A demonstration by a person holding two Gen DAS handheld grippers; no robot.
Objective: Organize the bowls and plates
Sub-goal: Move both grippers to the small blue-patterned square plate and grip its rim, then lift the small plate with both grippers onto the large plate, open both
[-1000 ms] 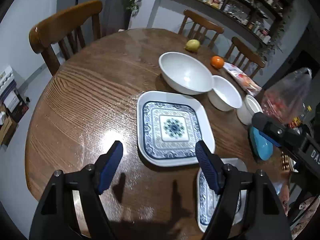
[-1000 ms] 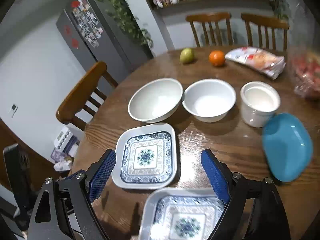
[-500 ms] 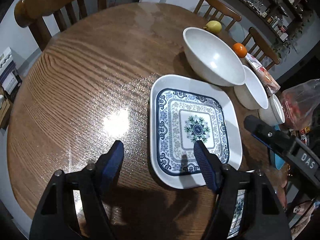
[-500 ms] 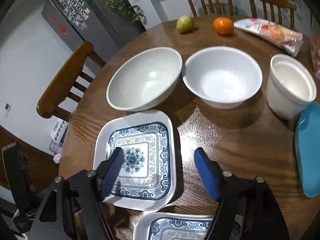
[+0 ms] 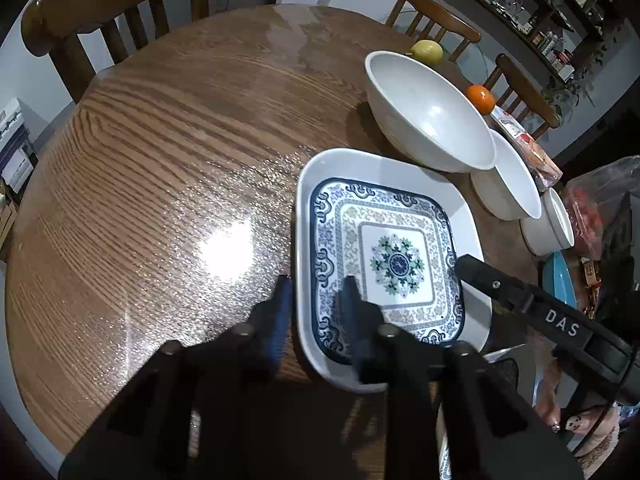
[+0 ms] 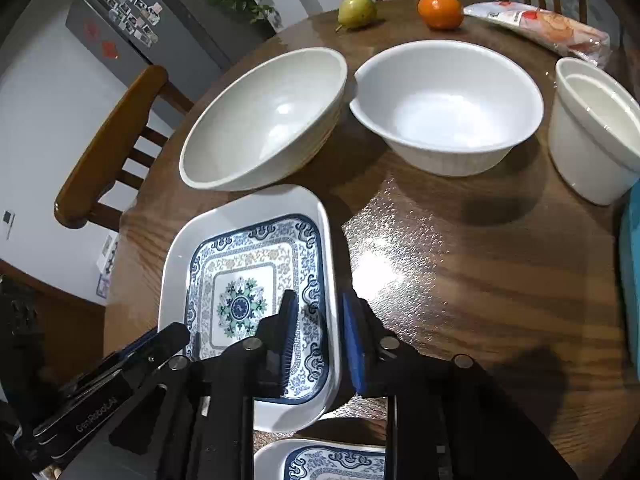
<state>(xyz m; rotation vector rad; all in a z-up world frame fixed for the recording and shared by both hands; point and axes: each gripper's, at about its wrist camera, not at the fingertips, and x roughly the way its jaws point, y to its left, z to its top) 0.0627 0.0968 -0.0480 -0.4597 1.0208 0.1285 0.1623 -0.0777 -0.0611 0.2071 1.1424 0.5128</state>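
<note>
A square white plate with a blue pattern (image 5: pixel 384 248) lies on the round wooden table (image 5: pixel 160 160). My left gripper (image 5: pixel 316 296) is shut on its left rim. My right gripper (image 6: pixel 320 320) is shut on its right rim; the plate also shows in the right wrist view (image 6: pixel 240 280). A second patterned plate (image 6: pixel 328 460) lies just below, near the table edge. Behind stand a large white bowl (image 6: pixel 264 120), a second white bowl (image 6: pixel 448 108) and a small white cup-like bowl (image 6: pixel 592 128).
A blue plate (image 6: pixel 632 280) lies at the right edge. A pear (image 6: pixel 356 10), an orange (image 6: pixel 440 10) and a snack packet (image 6: pixel 540 28) sit at the far side. Wooden chairs (image 5: pixel 112 12) ring the table. A plastic bag (image 5: pixel 600 208) sits at the right.
Both grippers moved down and forward to the patterned plate and closed on its opposite rims; they were wide open before.
</note>
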